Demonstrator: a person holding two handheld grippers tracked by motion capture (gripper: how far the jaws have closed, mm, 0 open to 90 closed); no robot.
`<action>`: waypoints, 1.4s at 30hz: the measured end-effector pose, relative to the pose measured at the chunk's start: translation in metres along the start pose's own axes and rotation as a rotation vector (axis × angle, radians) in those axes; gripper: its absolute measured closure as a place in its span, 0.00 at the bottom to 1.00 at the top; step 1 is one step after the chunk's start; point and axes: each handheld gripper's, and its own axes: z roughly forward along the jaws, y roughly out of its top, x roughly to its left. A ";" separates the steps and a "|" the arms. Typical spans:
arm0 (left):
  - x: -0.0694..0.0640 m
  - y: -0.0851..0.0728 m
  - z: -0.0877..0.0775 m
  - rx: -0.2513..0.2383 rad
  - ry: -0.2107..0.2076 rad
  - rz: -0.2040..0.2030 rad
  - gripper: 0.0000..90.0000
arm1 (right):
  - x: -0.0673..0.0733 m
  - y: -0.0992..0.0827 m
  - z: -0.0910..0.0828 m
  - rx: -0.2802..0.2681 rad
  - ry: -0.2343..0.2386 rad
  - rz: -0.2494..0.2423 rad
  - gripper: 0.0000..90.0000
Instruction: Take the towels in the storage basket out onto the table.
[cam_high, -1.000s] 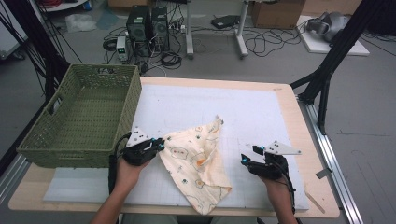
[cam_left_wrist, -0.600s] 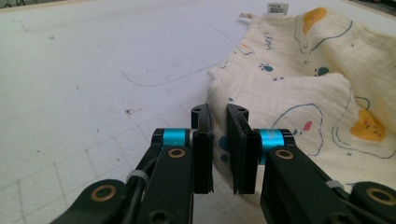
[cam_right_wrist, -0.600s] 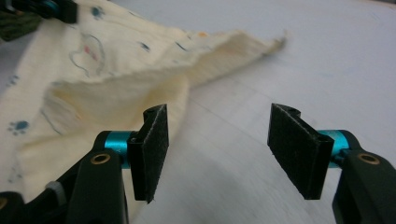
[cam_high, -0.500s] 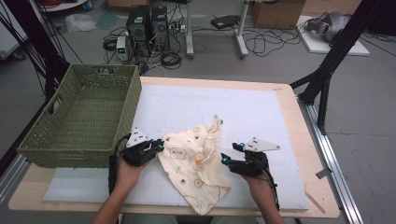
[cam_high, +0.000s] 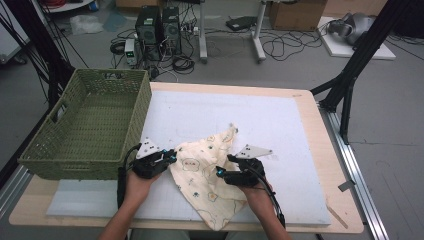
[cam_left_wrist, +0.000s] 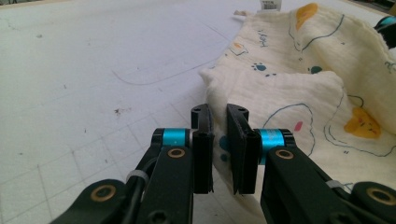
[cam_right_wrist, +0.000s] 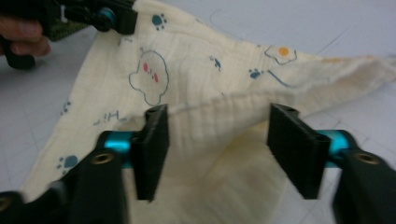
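Cream printed cloth (cam_high: 207, 182), one, crumpled; left tool (cam_left_wrist: 218, 122) clamps its 9 o'clock edge; right tool (cam_right_wrist: 219, 122), closing, straddles a fold.

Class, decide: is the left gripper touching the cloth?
Touching. The left gripper view shows the left gripper nearly shut, with a fold of the cloth running down between its pads, pinched there.

Even, soft indoor light falls from overhead, with faint shadows and no glare on the white mat (cam_high: 280, 125). The high view is slightly soft. The right gripper view looks motion-blurred, perhaps also misfocused; the left gripper view is sharper.
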 end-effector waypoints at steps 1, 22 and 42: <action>0.000 0.000 0.000 -0.001 0.002 0.000 0.89 | -0.001 -0.001 0.001 0.010 0.003 0.011 0.52; 0.001 -0.001 0.000 -0.005 0.004 -0.004 0.89 | 0.015 -0.002 0.002 0.024 0.019 -0.110 0.97; -0.003 -0.003 0.007 0.014 -0.005 -0.004 0.88 | -0.058 -0.048 -0.088 0.167 -0.276 0.027 0.86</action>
